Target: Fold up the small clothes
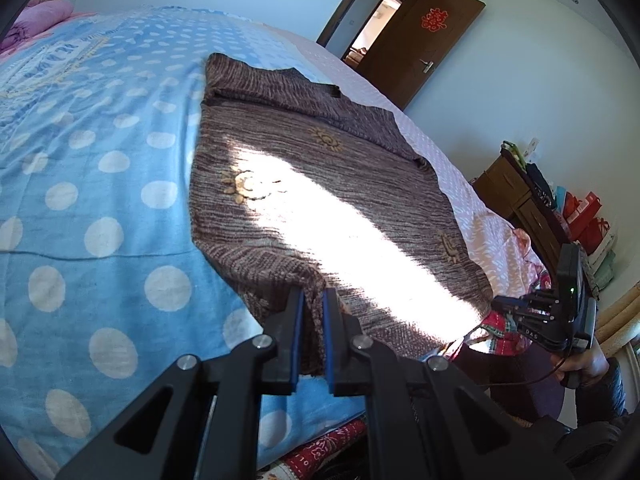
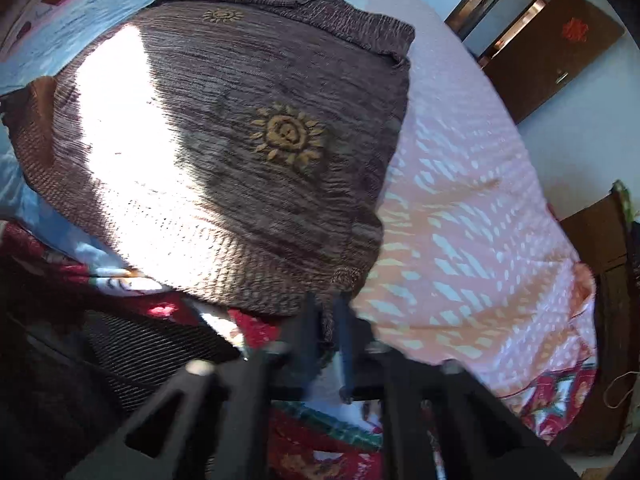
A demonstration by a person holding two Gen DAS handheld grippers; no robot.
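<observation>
A brown knitted sweater (image 1: 320, 200) with yellow sun motifs is lying spread flat on the bed, straddling the blue polka-dot blanket (image 1: 100, 200) and the pink patterned sheet (image 2: 480, 220). The left gripper (image 1: 312, 304) is clamping the sweater's near hem corner on the blanket side, a fold of knit pinched between its blue pads. The right gripper (image 2: 326, 316) is closing on the opposite hem corner, next to the pink sheet, with sweater fabric caught between its jaws.

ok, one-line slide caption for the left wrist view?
Left hand-held gripper pinches the brown sweater's near hem on a blue dotted bedspread.
</observation>
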